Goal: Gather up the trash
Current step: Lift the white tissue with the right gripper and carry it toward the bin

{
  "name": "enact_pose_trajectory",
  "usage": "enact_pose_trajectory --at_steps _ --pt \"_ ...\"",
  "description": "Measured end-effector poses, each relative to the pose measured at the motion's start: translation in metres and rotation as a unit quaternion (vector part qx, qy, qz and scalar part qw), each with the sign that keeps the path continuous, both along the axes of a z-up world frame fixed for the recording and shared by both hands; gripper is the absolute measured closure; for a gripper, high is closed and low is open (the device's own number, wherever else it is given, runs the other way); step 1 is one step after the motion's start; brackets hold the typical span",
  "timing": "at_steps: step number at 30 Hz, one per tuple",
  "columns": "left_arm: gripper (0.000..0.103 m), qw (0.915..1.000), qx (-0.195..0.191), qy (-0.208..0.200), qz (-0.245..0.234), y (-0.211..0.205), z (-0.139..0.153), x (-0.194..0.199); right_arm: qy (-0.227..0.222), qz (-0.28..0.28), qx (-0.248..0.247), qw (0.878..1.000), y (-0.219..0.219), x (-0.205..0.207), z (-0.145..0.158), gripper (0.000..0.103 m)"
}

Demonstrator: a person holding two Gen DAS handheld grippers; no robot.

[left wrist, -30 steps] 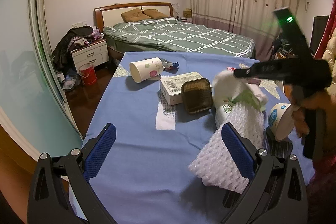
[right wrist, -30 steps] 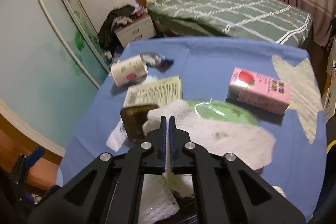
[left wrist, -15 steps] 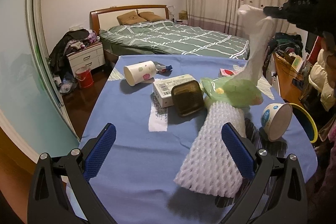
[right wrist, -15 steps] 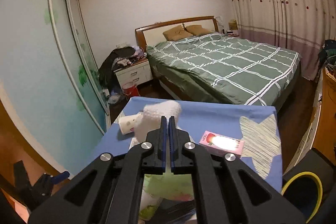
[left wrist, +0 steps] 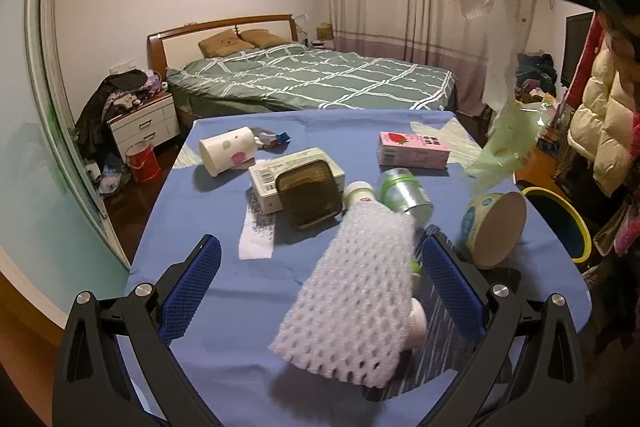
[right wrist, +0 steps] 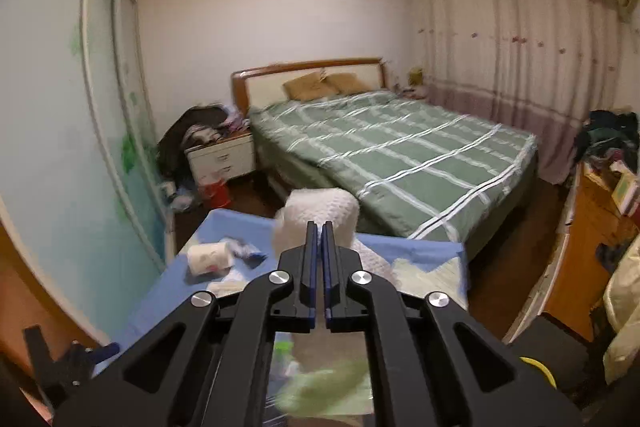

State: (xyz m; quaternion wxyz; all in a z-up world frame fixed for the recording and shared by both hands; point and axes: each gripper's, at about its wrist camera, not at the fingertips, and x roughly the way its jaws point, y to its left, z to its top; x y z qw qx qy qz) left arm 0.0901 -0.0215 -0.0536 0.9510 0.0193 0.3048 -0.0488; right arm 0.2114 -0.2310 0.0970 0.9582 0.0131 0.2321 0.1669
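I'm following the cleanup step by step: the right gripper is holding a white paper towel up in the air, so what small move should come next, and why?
Probably carry it sideways until it hangs over the yellow-rimmed bin, then open. The right gripper is shut on the white paper towel, which hangs high above the table edge with a green plastic bag trailing below, not yet above the bin.

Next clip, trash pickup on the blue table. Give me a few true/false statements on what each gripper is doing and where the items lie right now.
1. The right gripper is shut on the white paper towel. True.
2. The paper towel lies flat on the table. False: it hangs in the air, a green plastic bag dangling below it.
3. The left gripper is open. True.
4. The pink carton is clamped in the left gripper. False: it lies on the blue table, far side.
5. The white foam net sleeve lies between the left gripper's fingers, ungripped. True.
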Motion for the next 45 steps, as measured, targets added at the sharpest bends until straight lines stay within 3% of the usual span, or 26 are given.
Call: enact_pose_trajectory --at_steps 2,4,6,8,10,12,14,18,23,33,45 --pt "0.004 1.0000 0.001 0.000 -0.001 -0.002 0.000 -0.001 -0.023 -0.009 0.016 1.000 -0.006 -0.004 0.008 0.100" --pt "0.004 1.0000 0.002 0.000 -0.003 -0.002 0.001 -0.001 -0.008 -0.001 -0.022 1.000 0.004 0.000 0.004 0.101" --pt "0.004 1.0000 0.004 -0.001 -0.003 -0.002 0.001 -0.001 -0.002 0.007 -0.008 1.000 0.002 0.001 0.009 0.101" --pt "0.004 1.0000 0.002 0.000 -0.003 -0.001 0.001 -0.001 -0.033 -0.007 0.016 0.999 -0.007 -0.005 0.021 0.100" --pt "0.004 1.0000 0.001 0.000 -0.004 -0.001 0.001 -0.002 -0.026 -0.001 -0.010 1.000 0.003 -0.003 0.024 0.100" --pt "0.004 1.0000 0.002 -0.001 -0.003 -0.001 0.002 -0.002 -0.021 0.006 0.001 1.000 0.003 0.000 0.031 0.100" --pt "0.004 1.0000 -0.004 -0.001 -0.004 0.000 0.001 -0.002 -0.049 -0.006 0.024 0.999 -0.005 -0.006 0.042 0.100" --pt "0.004 1.0000 0.002 -0.002 -0.008 -0.002 0.001 -0.003 -0.027 0.005 0.006 1.000 -0.004 -0.003 0.039 0.100" --pt "0.004 1.0000 0.001 0.000 -0.009 -0.003 0.001 -0.004 -0.022 -0.025 0.017 0.999 -0.035 -0.008 0.030 0.100" --pt "0.004 0.9996 0.008 0.008 -0.027 -0.023 -0.002 0.000 0.008 -0.135 0.008 0.991 -0.136 -0.036 -0.021 0.100" --pt "0.004 0.9994 0.017 0.015 -0.027 -0.036 -0.004 0.003 0.103 -0.268 0.009 0.958 -0.237 -0.028 -0.128 0.100"
